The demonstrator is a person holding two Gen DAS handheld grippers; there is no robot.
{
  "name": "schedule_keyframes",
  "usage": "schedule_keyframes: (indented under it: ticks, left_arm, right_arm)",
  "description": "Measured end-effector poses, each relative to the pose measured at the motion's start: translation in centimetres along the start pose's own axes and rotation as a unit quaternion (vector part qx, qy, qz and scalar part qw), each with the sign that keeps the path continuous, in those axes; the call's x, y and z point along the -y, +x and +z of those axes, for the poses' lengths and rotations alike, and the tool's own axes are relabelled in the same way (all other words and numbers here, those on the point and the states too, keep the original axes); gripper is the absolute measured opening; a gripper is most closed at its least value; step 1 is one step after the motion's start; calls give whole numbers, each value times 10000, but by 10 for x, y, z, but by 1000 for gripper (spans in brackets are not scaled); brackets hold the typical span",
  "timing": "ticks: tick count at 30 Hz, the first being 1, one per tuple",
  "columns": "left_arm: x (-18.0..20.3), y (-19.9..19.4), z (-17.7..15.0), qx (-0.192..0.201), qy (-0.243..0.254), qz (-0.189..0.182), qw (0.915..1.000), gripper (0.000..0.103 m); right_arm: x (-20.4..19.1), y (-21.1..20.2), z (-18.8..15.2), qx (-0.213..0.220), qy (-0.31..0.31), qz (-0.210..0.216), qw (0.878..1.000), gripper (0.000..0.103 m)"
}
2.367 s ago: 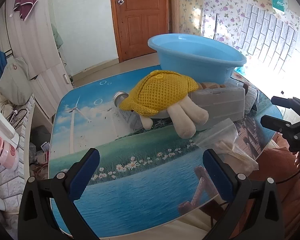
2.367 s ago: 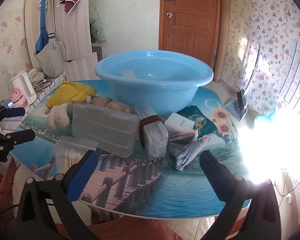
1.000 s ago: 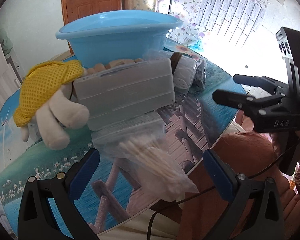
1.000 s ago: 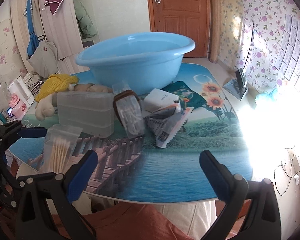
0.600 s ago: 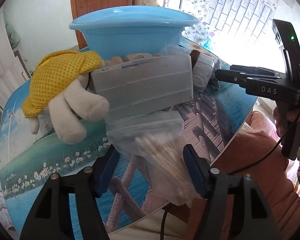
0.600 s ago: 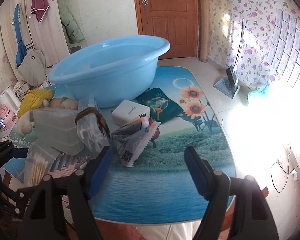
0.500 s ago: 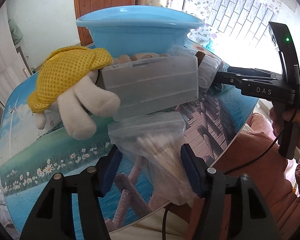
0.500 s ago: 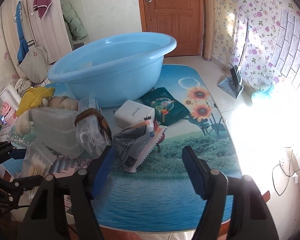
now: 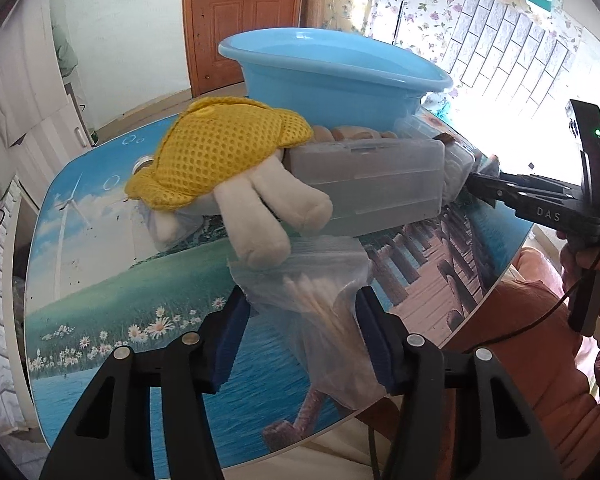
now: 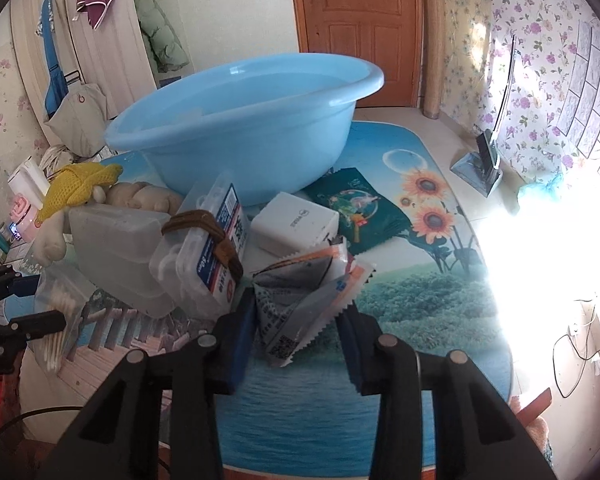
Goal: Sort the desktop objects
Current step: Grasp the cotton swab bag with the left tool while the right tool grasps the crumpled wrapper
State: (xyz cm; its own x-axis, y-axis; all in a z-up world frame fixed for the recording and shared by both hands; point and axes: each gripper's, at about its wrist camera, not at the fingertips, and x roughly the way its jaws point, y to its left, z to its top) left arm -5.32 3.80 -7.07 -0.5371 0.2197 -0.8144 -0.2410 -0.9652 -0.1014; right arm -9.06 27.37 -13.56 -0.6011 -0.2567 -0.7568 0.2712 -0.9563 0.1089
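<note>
Left wrist view: left gripper (image 9: 302, 330) closing narrow around bag of cotton swabs (image 9: 320, 304), just in front of blue basin (image 9: 332, 76), probably for dropping in. Right gripper (image 10: 296, 330) likewise narrow, straddling foil sachets (image 10: 304, 292) nearby, pinch not confirmed.

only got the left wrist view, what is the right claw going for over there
Observer: The right claw straddles a crumpled sachet with a zigzag edge. I cannot tell whether it pinches it yet.
Operator: what sits behind that sachet
Observer: A white box, with a dark green packet next to it, both in front of the blue basin.
Operator: and the thing just past my clear case
Observer: A clear box with a blue printed label and a brown band around it, right beside the clear case.
</note>
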Motion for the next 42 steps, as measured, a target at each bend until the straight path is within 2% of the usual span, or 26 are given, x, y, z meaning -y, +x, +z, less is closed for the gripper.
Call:
schedule_keyframes:
  ticks: [8,16,29,34,36,42]
  left_arm:
    - [-16,-7,-8,113,-268,164,9994,55]
    - [-18,-1,-9,80,-240,233,9994,55]
    - [-17,9,-19,30,-194,349,9992,75]
    - [-13,6,-21,51,-178,253,9995,76]
    - [-10,5,-23,79,-116,265,9996,81]
    - [2,5,-28,57,132,301,9994,85]
  right_arm:
    - [-2,-21,-16,-114,112,9,9999,38]
    - [-22,-21,-19,-208,-79,76,9997,38]
    - [-29,-11,-23,-291,-79,-12,9995,43]
    - [-34,-9,-24,-264,-157,-38,9995,53]
    - [-37,-8,-24,-247,-228,-62,9994,57]
    - [-43,-5,-27,-168,-341,-82,9992,72]
